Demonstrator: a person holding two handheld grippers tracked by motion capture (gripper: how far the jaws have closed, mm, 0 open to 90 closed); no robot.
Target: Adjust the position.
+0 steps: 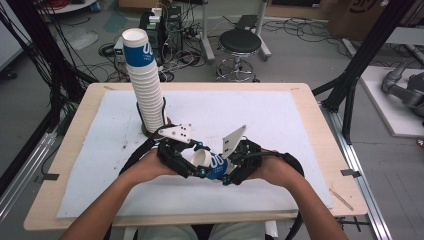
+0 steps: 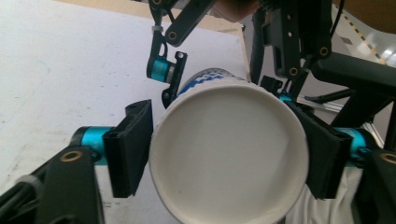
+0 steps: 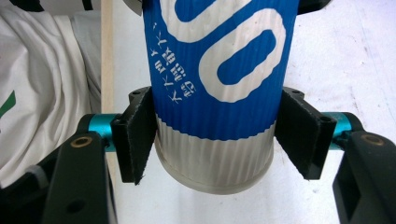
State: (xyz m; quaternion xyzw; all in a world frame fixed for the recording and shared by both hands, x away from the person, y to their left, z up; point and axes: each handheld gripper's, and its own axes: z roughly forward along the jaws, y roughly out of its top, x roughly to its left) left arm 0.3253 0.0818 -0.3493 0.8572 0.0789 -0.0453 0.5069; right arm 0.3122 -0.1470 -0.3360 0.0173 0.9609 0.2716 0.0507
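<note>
High view: holding a blue-and-white paper cup (image 1: 212,164) sideways at lower centre of the frame, above the white mat (image 1: 280,120), well below the tall cup stack (image 1: 145,82) at upper left. Left gripper (image 2: 228,161) clamping the cup's rim, pads pressing both sides. Right gripper (image 3: 215,140) clamping the ribbed base, near the bottom of its view.
</note>
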